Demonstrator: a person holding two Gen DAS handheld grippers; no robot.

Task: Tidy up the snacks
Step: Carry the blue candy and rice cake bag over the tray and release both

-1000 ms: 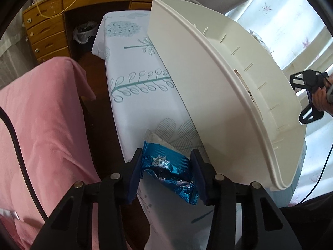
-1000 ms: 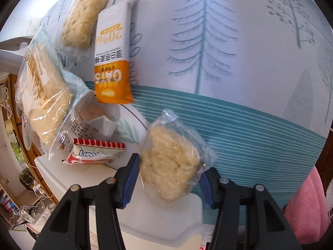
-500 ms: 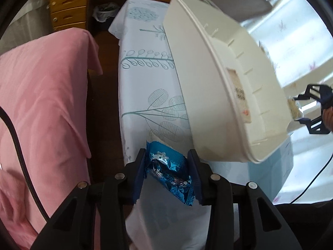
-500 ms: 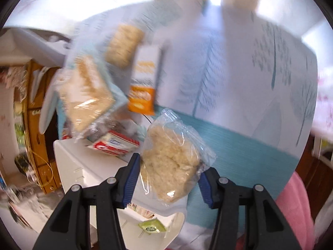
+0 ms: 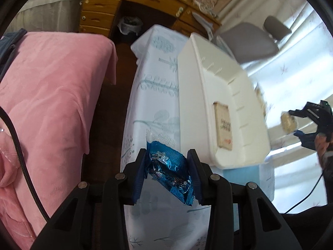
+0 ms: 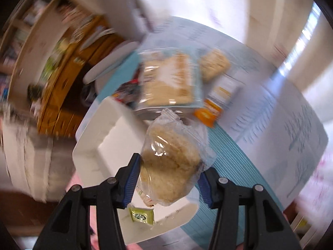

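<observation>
Snacks are gripped in both handheld grippers above a bench (image 5: 149, 95) draped in a white cloth with pale teal tree and leaf prints. The left gripper (image 5: 167, 167), black with blue pads, has its jaws pressed against both sides of a crinkled, shiny blue foil snack packet (image 5: 168, 170); those jaws have just been closing a little on the packet. Beside it, on the bench, stands a white plastic storage bin (image 5: 208, 95) seen from its outer wall, with a worn paper label (image 5: 223, 125) stuck to it. To the left lies a pink fleece blanket (image 5: 52, 95).

The right gripper (image 6: 168, 177) has its jaws clamped on a clear plastic bag holding a pale, crumbly rice cake (image 6: 170, 158), held in the air above the open white bin, whose inside shows a small green sachet (image 6: 141, 214) on the bottom. This view is heavily blurred, so further details are uncertain: beyond the bin, on the cloth, lie what appear to be a large clear bag of beige crackers (image 6: 168, 81), a smaller wrapped cracker (image 6: 214, 64), an orange and white packet (image 6: 216, 98) and a red-marked wrapper (image 6: 127, 91). A wooden desk with drawers (image 5: 104, 6) stands behind the bench.
</observation>
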